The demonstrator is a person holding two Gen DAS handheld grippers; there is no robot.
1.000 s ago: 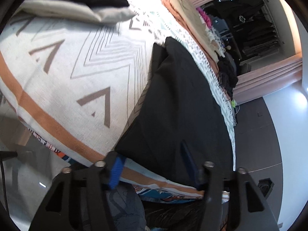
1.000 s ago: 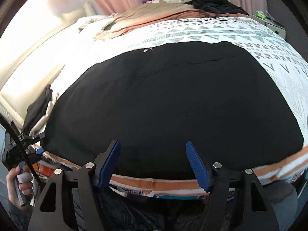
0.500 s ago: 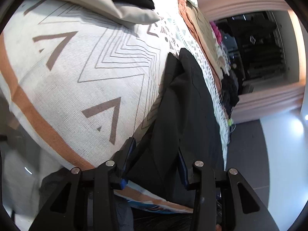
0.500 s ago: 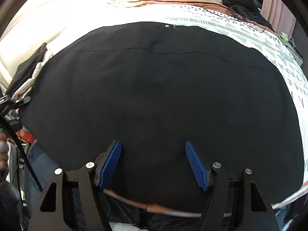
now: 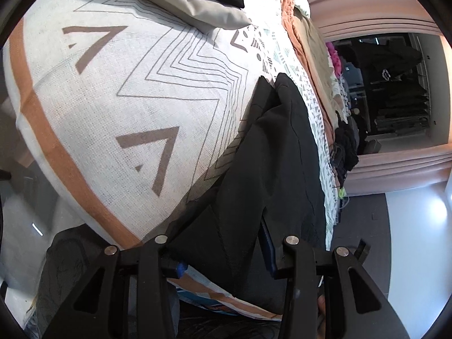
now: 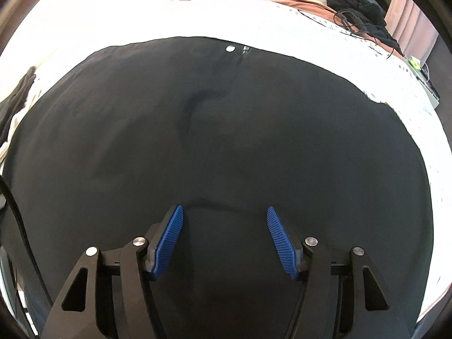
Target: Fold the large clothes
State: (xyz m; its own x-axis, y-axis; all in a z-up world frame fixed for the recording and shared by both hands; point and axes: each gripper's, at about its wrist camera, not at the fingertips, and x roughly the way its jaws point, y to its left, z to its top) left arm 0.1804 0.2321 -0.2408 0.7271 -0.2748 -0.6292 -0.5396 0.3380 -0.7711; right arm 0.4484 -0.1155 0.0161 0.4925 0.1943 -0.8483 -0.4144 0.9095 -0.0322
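Black trousers (image 6: 226, 127) lie spread flat on the bed, with their waist button (image 6: 230, 48) at the far edge. My right gripper (image 6: 223, 209) hovers low over the middle of the cloth. Its blue pads (image 6: 169, 237) are apart and closing, with a small ridge of fabric at their tips but nothing pinched. In the left wrist view the same trousers (image 5: 282, 155) run away along the patterned bedspread (image 5: 127, 99). My left gripper (image 5: 221, 226) is shut on their near corner, and the bunched cloth hides most of its pads.
A folded stack of grey and black clothes (image 5: 214, 8) sits at the far left of the bed. A tan blanket (image 5: 308, 36) and a dark clothes pile (image 6: 356, 8) with a cable lie beyond. An open wardrobe (image 5: 395, 84) and dark floor (image 5: 367, 212) are at right.
My right gripper has swept forward over the trousers towards the waistband, and its pads have drawn a little closer. My left gripper closed on the trousers' corner and rolled, staying in place.
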